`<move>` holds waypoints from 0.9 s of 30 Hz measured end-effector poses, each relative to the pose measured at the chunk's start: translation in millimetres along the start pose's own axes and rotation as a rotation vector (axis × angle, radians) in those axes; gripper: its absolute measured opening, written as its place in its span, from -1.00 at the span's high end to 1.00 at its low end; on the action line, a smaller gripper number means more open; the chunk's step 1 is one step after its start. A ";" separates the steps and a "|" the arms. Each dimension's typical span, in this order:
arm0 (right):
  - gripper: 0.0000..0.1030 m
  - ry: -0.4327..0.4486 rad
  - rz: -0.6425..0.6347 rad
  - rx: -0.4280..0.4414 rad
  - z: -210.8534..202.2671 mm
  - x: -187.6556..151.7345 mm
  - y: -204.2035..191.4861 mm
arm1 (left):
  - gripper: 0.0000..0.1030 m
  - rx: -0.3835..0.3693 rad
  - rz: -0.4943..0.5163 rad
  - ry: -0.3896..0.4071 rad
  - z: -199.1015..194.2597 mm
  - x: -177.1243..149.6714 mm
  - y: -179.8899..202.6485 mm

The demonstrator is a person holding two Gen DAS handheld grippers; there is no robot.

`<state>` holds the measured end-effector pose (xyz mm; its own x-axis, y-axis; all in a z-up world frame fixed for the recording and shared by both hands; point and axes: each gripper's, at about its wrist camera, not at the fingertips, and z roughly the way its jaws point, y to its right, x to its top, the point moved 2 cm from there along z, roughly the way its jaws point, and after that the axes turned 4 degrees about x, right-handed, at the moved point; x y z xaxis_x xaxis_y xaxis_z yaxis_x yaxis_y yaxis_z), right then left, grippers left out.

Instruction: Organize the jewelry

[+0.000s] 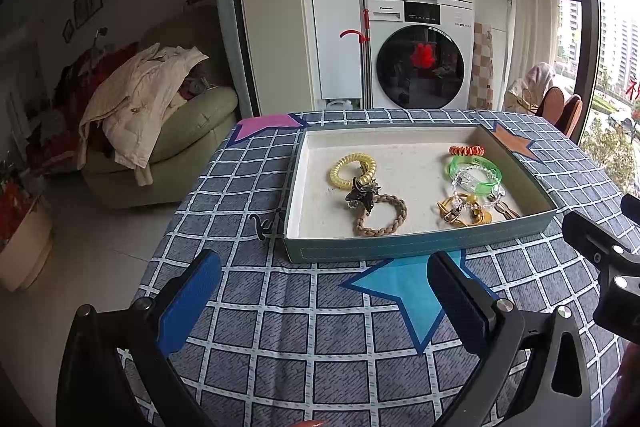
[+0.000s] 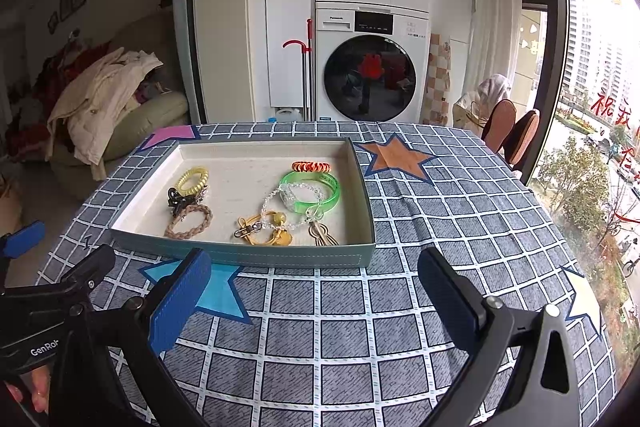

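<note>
A shallow teal tray [image 1: 400, 247] [image 2: 248, 257] with a pale lining sits on the checked tablecloth. Inside lie a yellow coil tie [image 1: 353, 169] [image 2: 193, 181], a black hair clip [image 1: 360, 195] [image 2: 176, 198], a braided brown band [image 1: 382, 217] [image 2: 188, 221], an orange coil tie [image 1: 466, 149] [image 2: 311, 167], a green bangle [image 1: 474, 173] [image 2: 316, 189], a clear bead bracelet [image 1: 476, 193] [image 2: 288, 207] and a gold keyring [image 1: 460, 213] [image 2: 260, 229]. My left gripper [image 1: 324, 301] and right gripper [image 2: 316, 301] stand open and empty, short of the tray's near wall.
The tablecloth carries a blue star [image 1: 404, 291] [image 2: 218, 291], an orange star [image 2: 396, 155] and a pink star [image 1: 264, 127]. A small dark hook-shaped item [image 1: 262, 225] lies left of the tray. Beyond stand stacked washing machines [image 2: 372, 67], a sofa with clothes [image 1: 152, 115], and chairs [image 2: 512, 131].
</note>
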<state>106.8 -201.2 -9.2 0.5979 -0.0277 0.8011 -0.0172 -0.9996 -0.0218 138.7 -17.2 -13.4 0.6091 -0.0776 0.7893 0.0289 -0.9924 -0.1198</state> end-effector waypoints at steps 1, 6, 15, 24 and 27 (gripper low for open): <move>-0.99 0.000 0.000 -0.001 0.1 -0.1 -0.1 | -1.00 0.000 -0.001 -0.001 0.0 0.1 0.3; -0.99 0.001 0.000 0.002 -0.2 0.0 -0.2 | -1.00 0.002 -0.001 -0.004 -0.2 0.7 0.3; -0.99 0.002 0.002 0.000 -0.8 0.2 -0.1 | -1.00 0.001 0.001 -0.003 -0.5 0.4 -0.2; -0.99 0.005 0.001 0.001 -2.0 0.8 0.0 | -1.00 0.002 -0.001 -0.005 -0.8 1.4 -1.4; -0.99 0.005 0.002 -0.001 -2.3 0.8 0.0 | -1.00 0.002 -0.001 -0.005 -0.9 1.5 -1.4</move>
<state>105.5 -201.3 -7.2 0.5940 -0.0297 0.8039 -0.0190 -0.9996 -0.0229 138.9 -16.0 -11.5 0.6131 -0.0760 0.7863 0.0310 -0.9923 -0.1201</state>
